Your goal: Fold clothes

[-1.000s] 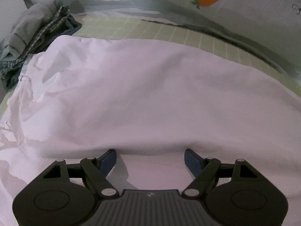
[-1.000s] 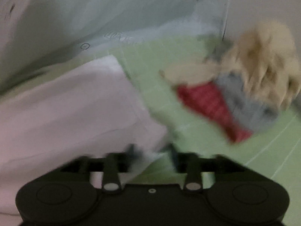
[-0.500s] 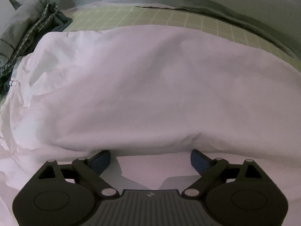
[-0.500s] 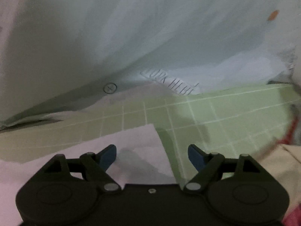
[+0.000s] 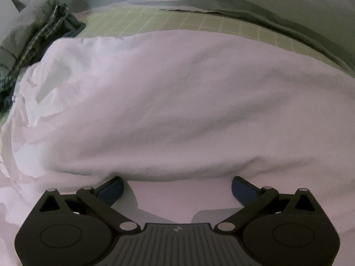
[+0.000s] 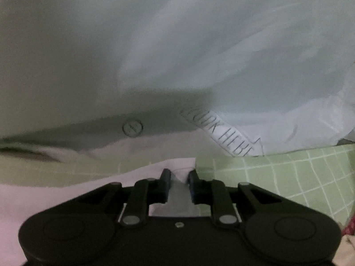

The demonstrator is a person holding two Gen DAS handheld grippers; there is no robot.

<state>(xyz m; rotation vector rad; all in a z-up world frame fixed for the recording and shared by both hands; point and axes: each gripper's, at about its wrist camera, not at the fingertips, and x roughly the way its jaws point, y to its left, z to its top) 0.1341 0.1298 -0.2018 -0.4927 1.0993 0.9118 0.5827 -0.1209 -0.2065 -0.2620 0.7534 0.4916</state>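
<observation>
Taking the green grid-patterned mat (image 5: pixel 199 20) as the landmark, a crumpled heap of grey and dark checked clothes (image 5: pixel 37 33) sits at its far left edge, and the large white cotton garment (image 5: pixel 177 102) lies spread across its middle, one layer already doubled over so that a rounded fold edge runs just ahead of the left gripper (image 5: pixel 177 185). That claw hovers low over the lower layer with its blue-padded fingers spread wide, holding nothing. Further right, at the garment's far corner where white cloth meets bare mat, the right gripper (image 6: pixel 179 182) has its fingers drawn nearly together with a peak of the white fabric between them; it looks pinched, though the contact itself is hard to make out. Beyond the mat lies a pale printed sheet (image 6: pixel 221 66). The garment seems light, thin and limp: it should drape and crease rather than hold shape, and slide easily on itself, so hems and corners are the sensible places to take it, both layers together.
</observation>
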